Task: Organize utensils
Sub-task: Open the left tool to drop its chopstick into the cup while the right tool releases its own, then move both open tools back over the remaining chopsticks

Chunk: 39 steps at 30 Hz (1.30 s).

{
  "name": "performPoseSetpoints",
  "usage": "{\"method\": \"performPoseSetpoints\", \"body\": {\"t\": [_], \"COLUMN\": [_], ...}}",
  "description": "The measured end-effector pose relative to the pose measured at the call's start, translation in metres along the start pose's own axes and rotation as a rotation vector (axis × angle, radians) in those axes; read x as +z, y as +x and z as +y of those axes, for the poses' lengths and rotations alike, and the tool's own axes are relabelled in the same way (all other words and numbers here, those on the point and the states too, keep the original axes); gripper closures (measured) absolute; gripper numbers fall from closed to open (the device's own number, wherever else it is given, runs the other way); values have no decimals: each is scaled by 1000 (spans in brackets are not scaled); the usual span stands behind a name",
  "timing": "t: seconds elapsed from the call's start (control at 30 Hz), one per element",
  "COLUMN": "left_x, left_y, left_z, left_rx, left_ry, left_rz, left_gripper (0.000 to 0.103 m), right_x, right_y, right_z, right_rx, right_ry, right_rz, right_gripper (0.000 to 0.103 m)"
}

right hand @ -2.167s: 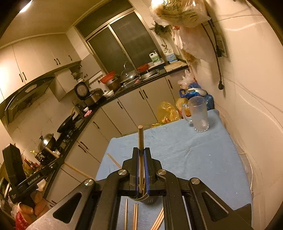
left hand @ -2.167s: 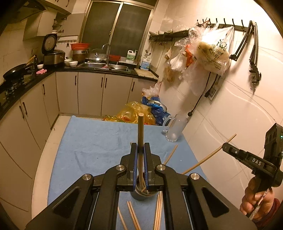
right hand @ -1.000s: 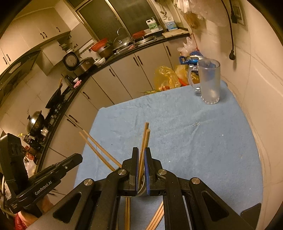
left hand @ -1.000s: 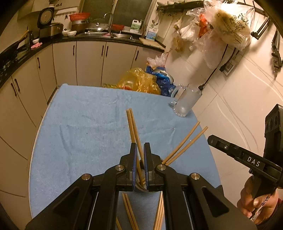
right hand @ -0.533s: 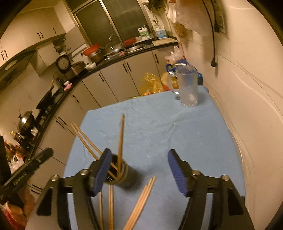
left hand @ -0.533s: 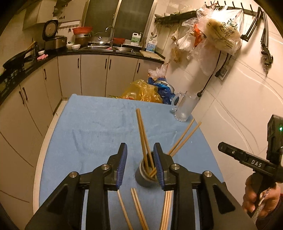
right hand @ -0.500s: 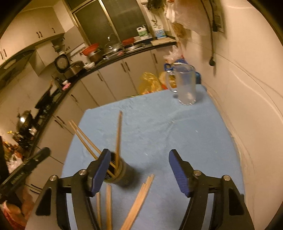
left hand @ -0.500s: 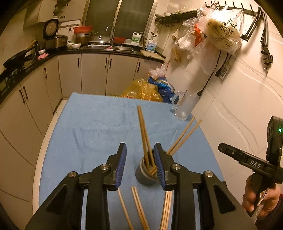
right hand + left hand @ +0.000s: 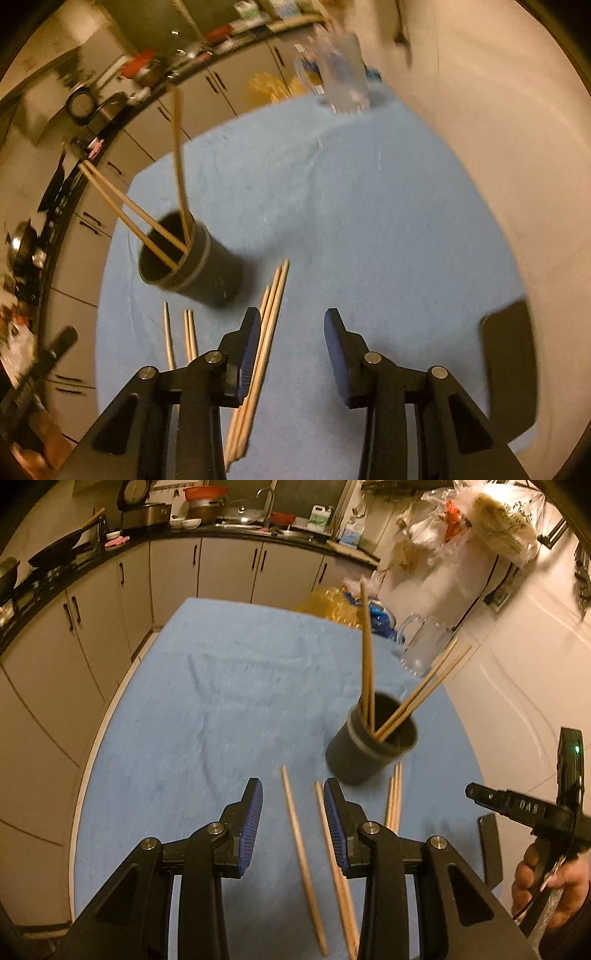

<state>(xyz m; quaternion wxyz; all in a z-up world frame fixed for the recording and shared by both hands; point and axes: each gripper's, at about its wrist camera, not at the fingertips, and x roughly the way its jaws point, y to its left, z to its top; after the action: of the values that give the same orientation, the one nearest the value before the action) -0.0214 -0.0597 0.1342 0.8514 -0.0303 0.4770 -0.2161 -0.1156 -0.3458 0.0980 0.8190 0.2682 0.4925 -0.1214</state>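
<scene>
The left gripper [image 9: 292, 805] has its jaws spread, two loose wooden chopsticks [image 9: 304, 860] lying between them untouched. The right gripper [image 9: 289, 332], jaws just narrowing but still apart, grips nothing. Beyond both stands the dark cylindrical holder cup [image 9: 369, 744], four chopsticks inside, on the blue cloth [image 9: 207, 716].

Both tools point steeply downward with jaws parted and nothing pressed between the blue pads: the left tool [image 9: 292, 818] has just opened, the right tool [image 9: 289, 341] has just narrowed from a wider spread, a hand [image 9: 550, 880] gripping its handle at far right.
</scene>
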Motion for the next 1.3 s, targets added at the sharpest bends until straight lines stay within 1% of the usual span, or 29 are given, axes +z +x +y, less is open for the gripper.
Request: {"method": "performPoseSetpoints", "body": {"t": [0.1, 0.17, 0.23, 0.33, 0.43, 0.63, 0.97, 1.3], "left_x": [-14, -21, -25, -29, -31, -35, -41, -47], "left_y": [4, 8, 11, 14, 15, 17, 19, 18], "left_z": [4, 5, 3, 1, 1, 0, -3, 0], "left_rx": [4, 9, 22, 40, 58, 103, 166, 213], "left_ry": [-8, -11, -7, 3, 9, 40, 76, 68], "left_rz": [37, 56, 69, 79, 85, 80, 79, 77], "left_gripper": [70, 70, 70, 70, 69, 69, 69, 69], "right_x": [-7, -14, -19, -28, -31, -30, -25, -13], "right_y": [13, 20, 26, 31, 37, 43, 56, 81], "right_z": [-4, -6, -3, 4, 7, 10, 7, 7], "right_rx": [26, 7, 21, 1, 5, -1, 14, 3], "right_ry": [48, 65, 66, 42, 36, 32, 49, 54], "right_rz": [51, 76, 114, 133, 157, 165, 190, 224], "right_gripper": [66, 66, 68, 68, 68, 69, 78, 79]}}
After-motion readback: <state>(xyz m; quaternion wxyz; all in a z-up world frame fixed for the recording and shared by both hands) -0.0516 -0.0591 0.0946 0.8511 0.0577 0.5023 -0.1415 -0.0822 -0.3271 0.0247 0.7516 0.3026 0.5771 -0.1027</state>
